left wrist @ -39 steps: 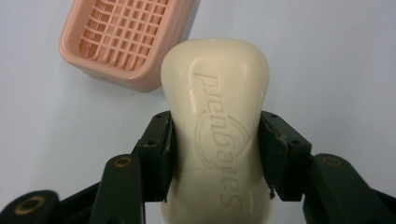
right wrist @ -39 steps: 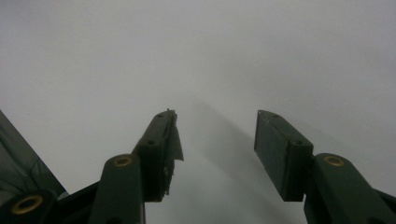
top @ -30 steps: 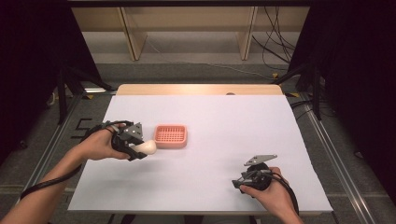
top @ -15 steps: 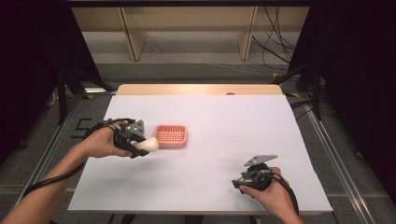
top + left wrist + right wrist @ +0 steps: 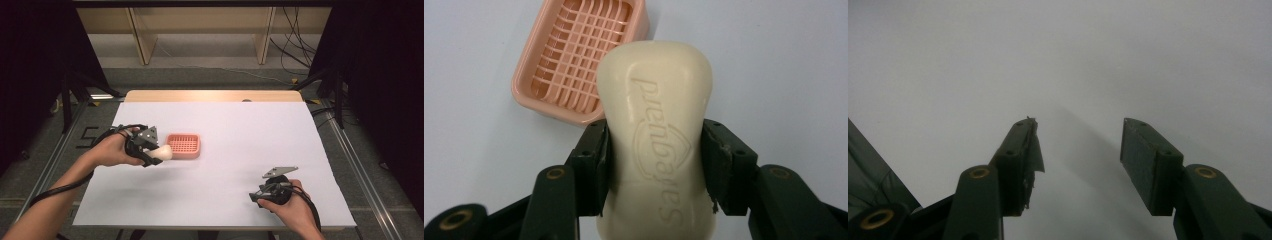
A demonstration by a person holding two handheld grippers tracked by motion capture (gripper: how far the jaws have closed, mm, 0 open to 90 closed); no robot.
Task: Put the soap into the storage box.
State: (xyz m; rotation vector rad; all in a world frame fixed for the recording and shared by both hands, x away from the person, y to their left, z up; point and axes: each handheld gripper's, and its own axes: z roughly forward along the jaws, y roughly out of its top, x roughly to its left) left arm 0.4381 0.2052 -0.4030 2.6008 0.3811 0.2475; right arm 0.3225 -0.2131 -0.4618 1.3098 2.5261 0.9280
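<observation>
**Soap bar clamped in left gripper beside pink dish**

Soap bar (image 5: 655, 135) is sitting between the left gripper's (image 5: 655, 170) two black jaws, both pads pressing its long sides, so the jaws are closing on it as far as the bar allows. Cream-coloured bar, embossed lettering facing the camera, rounded end sticking out past the jaw tips. In the high view the soap bar (image 5: 162, 152) is showing as a pale lump at the tip of the left gripper (image 5: 150, 152), hovering just left of the soap dish (image 5: 183, 145), near it, apparently not over the grid yet. Left hand (image 5: 112, 150) is wrapping the gripper body, cable trailing off the table's left edge.

Soap dish (image 5: 574, 60) is lying flat on the white table sheet (image 5: 235, 150), pink, rectangular, slatted grid inside, nothing in it. From the left gripper view it is lying beyond and left of the bar; the bar's far end is overlapping its near corner.

Right gripper (image 5: 260, 195) is resting low at the near right of the table in the right hand (image 5: 287, 205), well apart from the dish. Its jaws are standing apart, nothing between them, just bare sheet ahead of the right gripper (image 5: 1079, 145).
</observation>
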